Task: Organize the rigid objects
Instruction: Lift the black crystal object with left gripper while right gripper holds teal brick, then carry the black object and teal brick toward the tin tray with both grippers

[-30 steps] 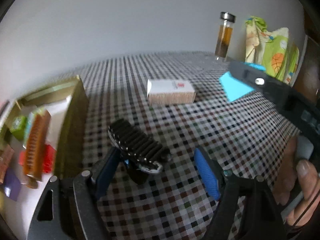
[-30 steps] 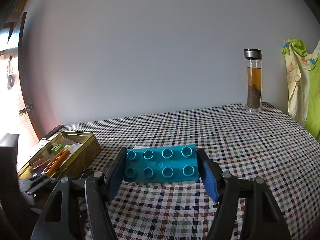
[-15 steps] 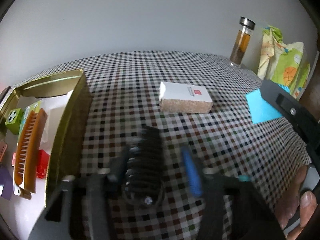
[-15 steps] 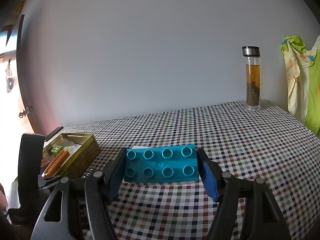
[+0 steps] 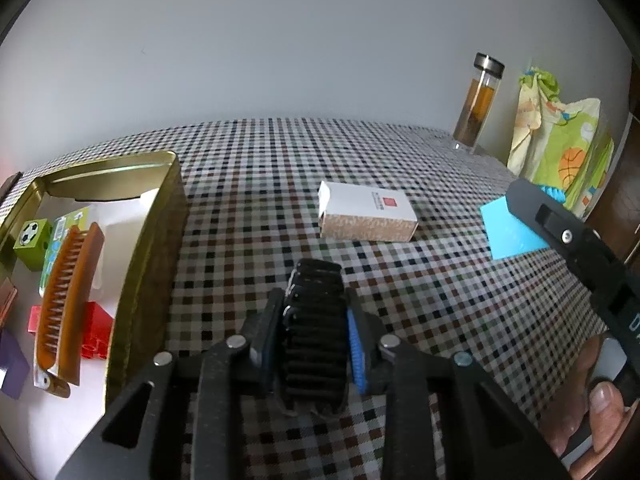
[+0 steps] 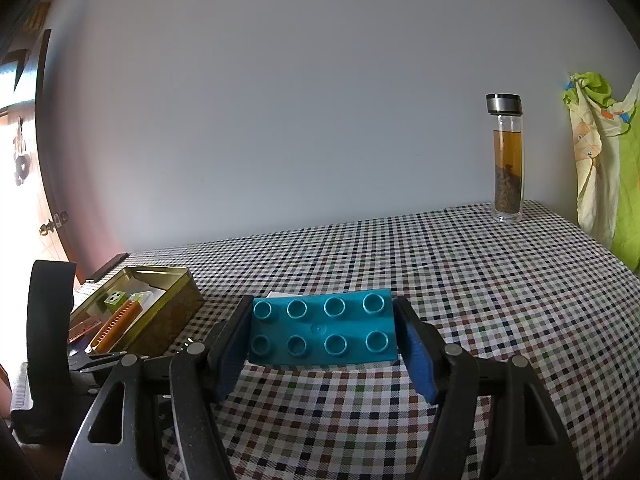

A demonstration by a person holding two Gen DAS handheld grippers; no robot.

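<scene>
We've got the gold tin (image 5: 160, 240) waiting at the left as the drop-off, so our left hand-held gripper (image 5: 314, 336), jaws just closed, pinches the black comb (image 5: 316, 320) on the worktop (image 5: 440, 280), while our right hand-held gripper (image 6: 324, 336) clamps the teal brick (image 6: 324, 332) endwise above it.

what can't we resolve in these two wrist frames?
- Left wrist: near end of black hair clip hidden behind the left gripper fingers.
- Left wrist: print on white box too small.
- Left wrist: purple item in gold tin cut by edge.
- Right wrist: teal brick underside hidden.
</scene>
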